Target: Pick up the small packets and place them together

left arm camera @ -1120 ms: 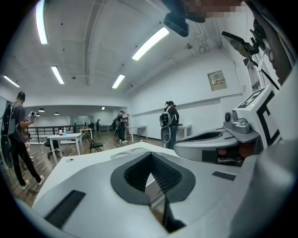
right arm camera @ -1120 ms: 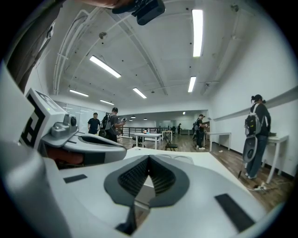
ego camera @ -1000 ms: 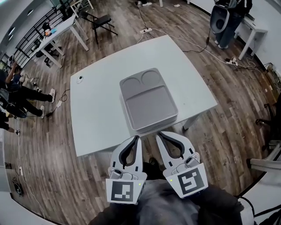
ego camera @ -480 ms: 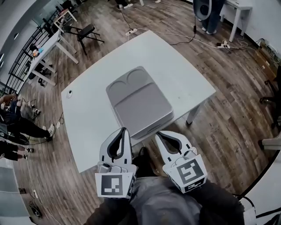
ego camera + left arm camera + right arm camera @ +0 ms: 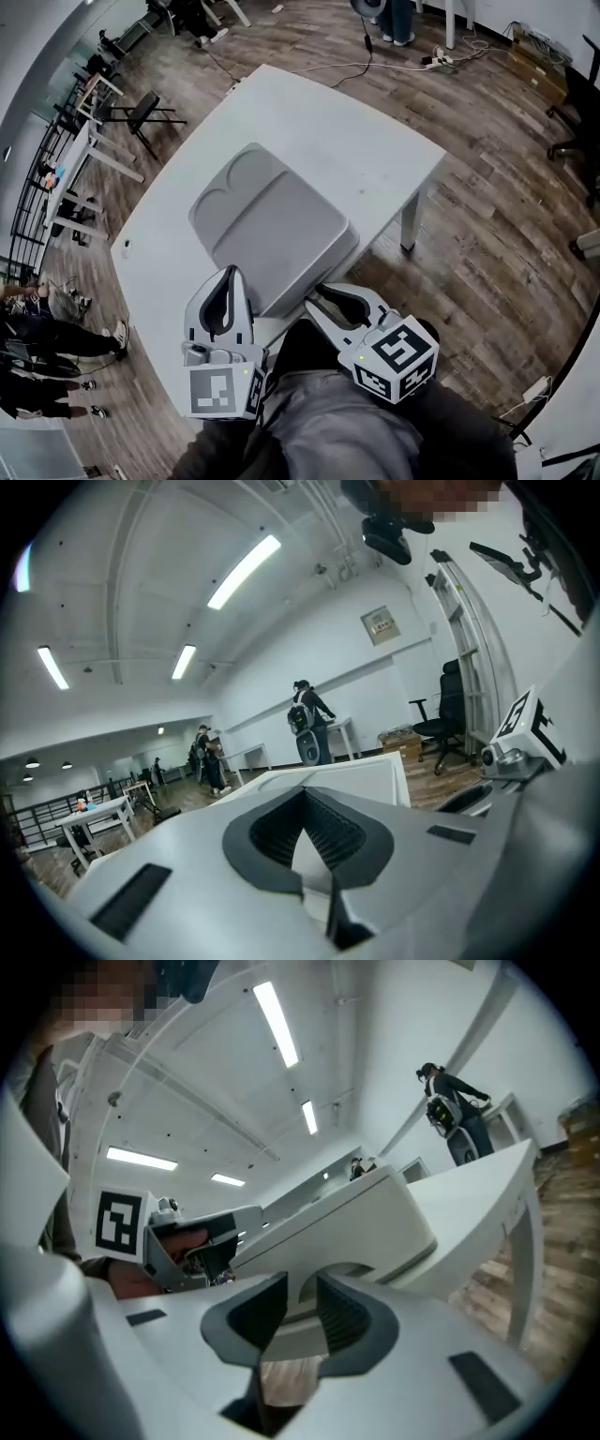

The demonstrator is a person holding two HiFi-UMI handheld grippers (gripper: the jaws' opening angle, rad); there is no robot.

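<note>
Matt white table (image 5: 375, 159), smooth grey plastic tray (image 5: 272, 225); grained wood floor (image 5: 487, 216)

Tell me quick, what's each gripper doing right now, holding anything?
Left gripper: shut, nothing between its jaws.
Right gripper: partly open, jaws have just been opening, nothing between them.
</note>
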